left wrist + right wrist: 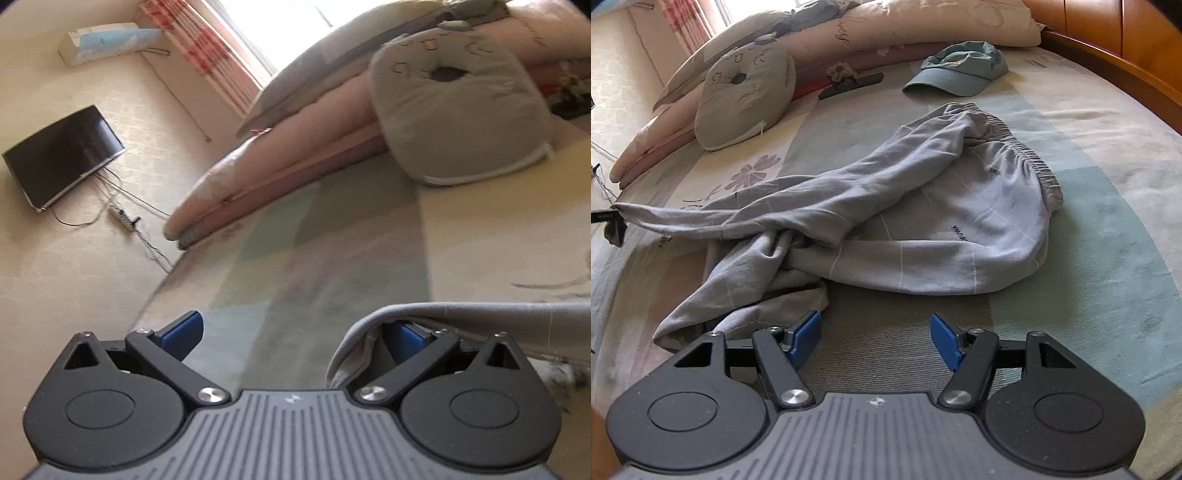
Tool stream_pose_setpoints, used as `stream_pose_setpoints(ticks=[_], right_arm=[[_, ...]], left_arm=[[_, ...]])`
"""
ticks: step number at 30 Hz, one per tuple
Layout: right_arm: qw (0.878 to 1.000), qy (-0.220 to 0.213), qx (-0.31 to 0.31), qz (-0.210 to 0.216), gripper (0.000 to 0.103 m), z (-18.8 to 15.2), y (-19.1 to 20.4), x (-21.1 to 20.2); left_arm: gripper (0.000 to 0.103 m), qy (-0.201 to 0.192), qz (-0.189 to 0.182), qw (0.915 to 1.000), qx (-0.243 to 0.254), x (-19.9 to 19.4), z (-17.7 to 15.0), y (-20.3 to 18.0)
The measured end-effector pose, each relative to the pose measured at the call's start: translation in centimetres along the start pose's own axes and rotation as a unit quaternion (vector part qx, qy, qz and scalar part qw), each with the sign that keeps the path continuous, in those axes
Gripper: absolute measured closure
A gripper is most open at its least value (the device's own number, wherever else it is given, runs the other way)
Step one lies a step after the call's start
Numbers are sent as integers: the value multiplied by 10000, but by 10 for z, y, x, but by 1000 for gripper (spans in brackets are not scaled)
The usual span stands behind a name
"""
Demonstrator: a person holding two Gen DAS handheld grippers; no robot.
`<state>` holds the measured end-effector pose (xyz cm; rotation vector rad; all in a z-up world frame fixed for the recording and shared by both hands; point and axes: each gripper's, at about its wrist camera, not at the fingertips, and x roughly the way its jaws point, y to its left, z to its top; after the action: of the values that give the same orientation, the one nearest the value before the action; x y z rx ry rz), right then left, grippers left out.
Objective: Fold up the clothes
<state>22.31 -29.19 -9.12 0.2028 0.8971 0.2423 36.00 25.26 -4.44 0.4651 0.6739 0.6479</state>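
Grey sweatpants [923,221] lie crumpled on the bed, waistband at the far right and legs twisted toward the left. One leg is stretched out to the left edge, where part of my left gripper [605,221] shows. In the left wrist view my left gripper [295,328] has its jaws wide apart. The grey pant leg [461,314] is draped over its right finger, and no pad presses on it. My right gripper [874,322] hovers open over the bedsheet [1089,221], its left finger next to the other leg's hem [738,310].
A blue cap [960,70] lies beyond the pants. A grey cat cushion [746,96] leans on stacked pink quilts [886,33]. A black flat item [849,85] lies by them. The wooden bed frame [1108,55] runs on the right. A TV [62,158] hangs on the wall.
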Motion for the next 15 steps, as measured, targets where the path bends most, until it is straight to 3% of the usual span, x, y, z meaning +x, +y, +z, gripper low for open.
stream_pose_setpoints(ticks=[4, 9, 12, 15], right_arm=[[9999, 19, 74, -94, 32, 1, -2, 2], [9997, 55, 129, -195, 32, 2, -3, 6], [9995, 74, 148, -250, 32, 3, -2, 8], [9996, 102, 131, -230, 32, 3, 0, 10]], left_arm=[[0, -130, 351, 9992, 116, 20, 25, 10], [2, -140, 753, 9959, -484, 42, 56, 45], [2, 188, 139, 9959, -875, 54, 59, 62], [2, 421, -498, 9931, -973, 56, 42, 59]])
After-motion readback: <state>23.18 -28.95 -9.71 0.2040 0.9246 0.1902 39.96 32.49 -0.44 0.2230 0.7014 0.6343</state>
